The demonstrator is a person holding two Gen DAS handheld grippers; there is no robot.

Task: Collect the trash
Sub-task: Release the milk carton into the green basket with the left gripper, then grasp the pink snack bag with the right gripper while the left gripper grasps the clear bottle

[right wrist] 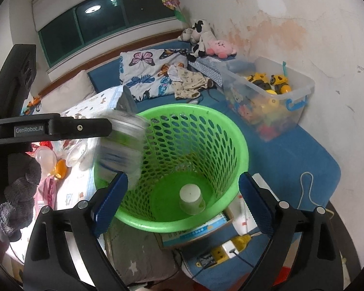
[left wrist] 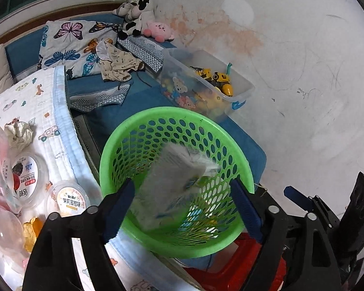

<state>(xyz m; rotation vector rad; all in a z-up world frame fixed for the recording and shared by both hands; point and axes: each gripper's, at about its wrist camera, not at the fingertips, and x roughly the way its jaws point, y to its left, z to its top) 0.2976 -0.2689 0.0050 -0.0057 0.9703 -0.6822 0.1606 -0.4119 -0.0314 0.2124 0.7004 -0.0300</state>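
A green perforated basket (left wrist: 240,167) (right wrist: 240,150) stands beside the bed. In the left wrist view a blurred whitish wrapper (left wrist: 172,177) hangs in mid-air over the basket mouth, between the spread blue fingers of my left gripper (left wrist: 184,206), touching neither. In the right wrist view the same blurred wrapper (right wrist: 123,143) is at the basket's left rim, just off the left gripper's tip. My right gripper (right wrist: 182,203) is open and empty over the basket. A white paper cup (right wrist: 190,200) lies upside down on the basket floor.
More trash lies on the white quilt (left wrist: 48,111): a crumpled tissue (left wrist: 19,133), two lidded plastic cups (left wrist: 70,198), a clear dome lid (left wrist: 4,228). A clear toy bin (right wrist: 269,97) stands by the stained wall. A power strip (right wrist: 228,249) lies below the basket.
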